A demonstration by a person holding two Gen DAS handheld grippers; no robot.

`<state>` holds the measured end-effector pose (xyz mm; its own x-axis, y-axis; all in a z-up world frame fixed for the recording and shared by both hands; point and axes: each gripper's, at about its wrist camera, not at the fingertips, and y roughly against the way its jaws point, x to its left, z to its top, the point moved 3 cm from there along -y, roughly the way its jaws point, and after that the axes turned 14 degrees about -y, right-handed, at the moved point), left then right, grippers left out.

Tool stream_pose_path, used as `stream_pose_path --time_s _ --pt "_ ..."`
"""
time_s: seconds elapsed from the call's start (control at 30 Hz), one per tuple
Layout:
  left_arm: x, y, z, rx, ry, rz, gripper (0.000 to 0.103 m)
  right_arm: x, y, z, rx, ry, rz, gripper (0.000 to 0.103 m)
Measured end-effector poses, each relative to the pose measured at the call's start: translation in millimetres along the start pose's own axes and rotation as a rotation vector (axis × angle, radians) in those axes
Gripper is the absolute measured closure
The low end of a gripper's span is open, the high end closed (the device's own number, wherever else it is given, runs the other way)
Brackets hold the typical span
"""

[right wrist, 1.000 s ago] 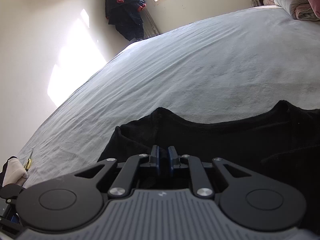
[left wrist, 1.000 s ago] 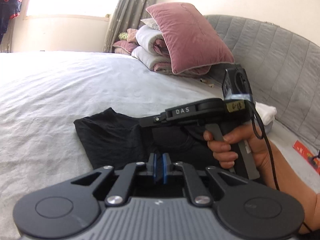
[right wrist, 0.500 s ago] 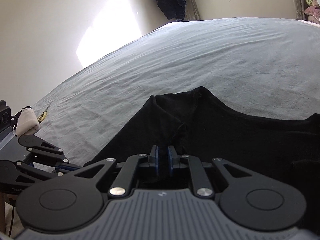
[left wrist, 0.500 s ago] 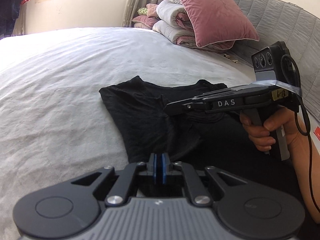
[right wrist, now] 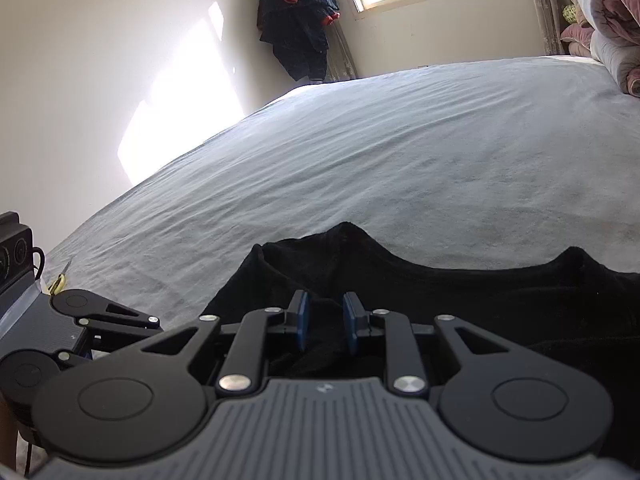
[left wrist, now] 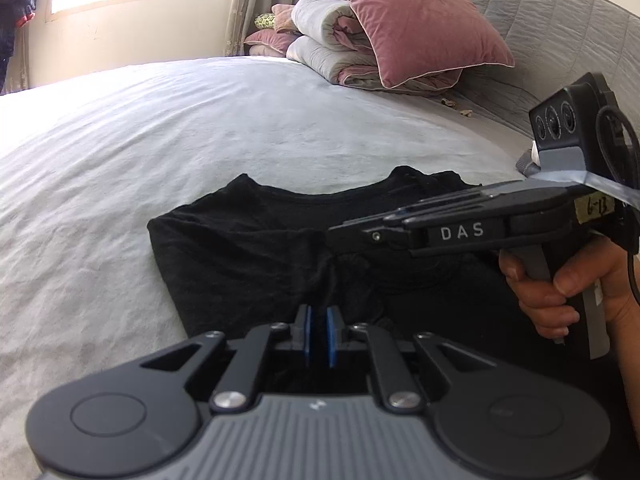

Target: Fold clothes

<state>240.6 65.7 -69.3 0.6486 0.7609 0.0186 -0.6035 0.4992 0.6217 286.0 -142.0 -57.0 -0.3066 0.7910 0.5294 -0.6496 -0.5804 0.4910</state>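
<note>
We see the right gripper [right wrist: 324,326] spring apart over the black shirt [left wrist: 248,256] on the bed [left wrist: 160,128], letting its fold drop, while our left gripper [left wrist: 318,334], moments ago clenched, shows a slim gap.

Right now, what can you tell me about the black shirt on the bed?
The black shirt looks like soft, thin knit cloth. It lies partly folded and a bit wrinkled on the pale grey bed sheet, its curved neckline toward the pillows. The left gripper has its jaws nearly shut at the near edge; the right gripper has its jaws apart over a bunched fold.
</note>
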Motion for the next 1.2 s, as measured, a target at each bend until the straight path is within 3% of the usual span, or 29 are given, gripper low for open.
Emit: stream_pose_path --time_s 0.1,0.23,0.3,0.4,0.5,0.7,0.87,1.07,1.2 --pt "2 8 -6 -0.029 0.083 0.005 0.093 -2 -4 -1 0.020 -0.010 -0.011 0.080" --pt "-7 14 -12 -0.074 0.174 0.001 0.082 -4 -9 -2 0.039 -0.024 -0.022 0.076" --pt "-11 12 -13 -0.079 0.208 0.004 0.082 -2 -6 -1 0.031 -0.044 -0.036 0.069" --pt "-18 15 -9 -0.079 0.221 0.019 0.083 0 11 1 0.031 -0.093 -0.043 0.066" --pt "-27 17 -11 -0.078 0.239 -0.014 0.083 3 41 0 0.037 -0.091 -0.056 0.065" --pt "-42 21 -18 -0.071 0.266 -0.009 0.083 -17 112 -30 0.061 -0.079 -0.203 0.062" --pt "-60 44 -30 -0.091 0.305 -0.022 0.079 -24 163 -68 0.056 -0.136 -0.243 0.062" --pt "-82 74 -54 -0.081 0.331 -0.013 0.076 -10 191 -99 0.024 -0.130 -0.255 0.059" --pt "-101 93 -73 -0.070 0.339 -0.006 0.075 -5 200 -122 0.049 -0.110 -0.300 0.059"
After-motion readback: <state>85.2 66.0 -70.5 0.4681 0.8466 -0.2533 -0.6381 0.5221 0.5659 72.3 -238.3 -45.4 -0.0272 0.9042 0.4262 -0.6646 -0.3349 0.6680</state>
